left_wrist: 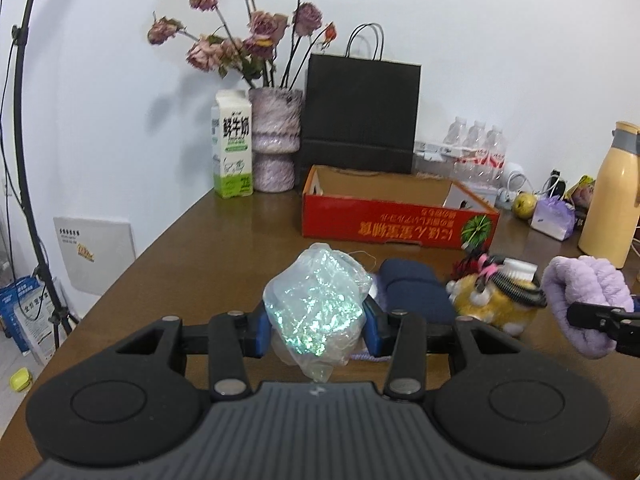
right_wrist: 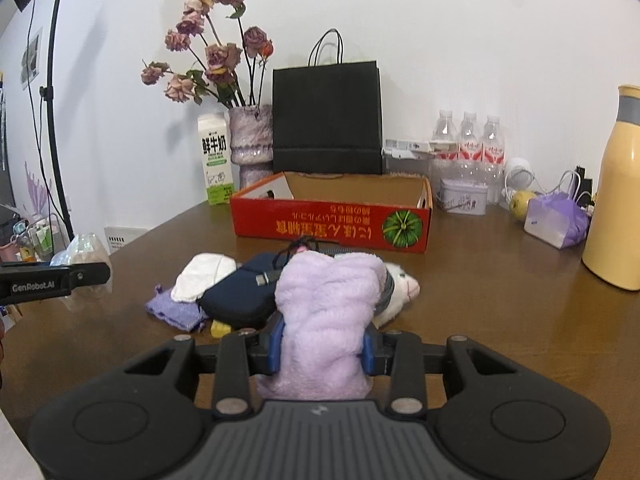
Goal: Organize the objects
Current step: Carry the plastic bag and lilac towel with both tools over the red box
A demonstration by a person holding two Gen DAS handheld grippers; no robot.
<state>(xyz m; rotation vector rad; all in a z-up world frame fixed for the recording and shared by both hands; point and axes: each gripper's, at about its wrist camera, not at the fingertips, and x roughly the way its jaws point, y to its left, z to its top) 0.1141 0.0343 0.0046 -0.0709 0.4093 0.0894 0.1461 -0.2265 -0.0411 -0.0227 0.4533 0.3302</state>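
My left gripper (left_wrist: 318, 328) is shut on a crinkled clear plastic bag (left_wrist: 318, 304) with iridescent shreds inside, held above the brown table (left_wrist: 192, 248). My right gripper (right_wrist: 322, 346) is shut on a fluffy lilac towel (right_wrist: 326, 308), also seen at the right of the left wrist view as the lilac towel (left_wrist: 584, 292). On the table ahead lies a heap: a navy pouch (right_wrist: 236, 296), a white cloth (right_wrist: 202, 274), a purple knit piece (right_wrist: 174, 310), a yellow plush toy (left_wrist: 492, 304) and a white plush (right_wrist: 402, 284). Behind them stands an open red cardboard box (right_wrist: 332, 224).
Along the wall stand a milk carton (left_wrist: 234, 148), a vase of dried roses (left_wrist: 276, 140), a black paper bag (left_wrist: 362, 114) and water bottles (right_wrist: 468, 140). A yellow flask (right_wrist: 618, 196), a purple pack (right_wrist: 556, 220), a tin (right_wrist: 464, 196) and a fruit (right_wrist: 520, 202) sit at right.
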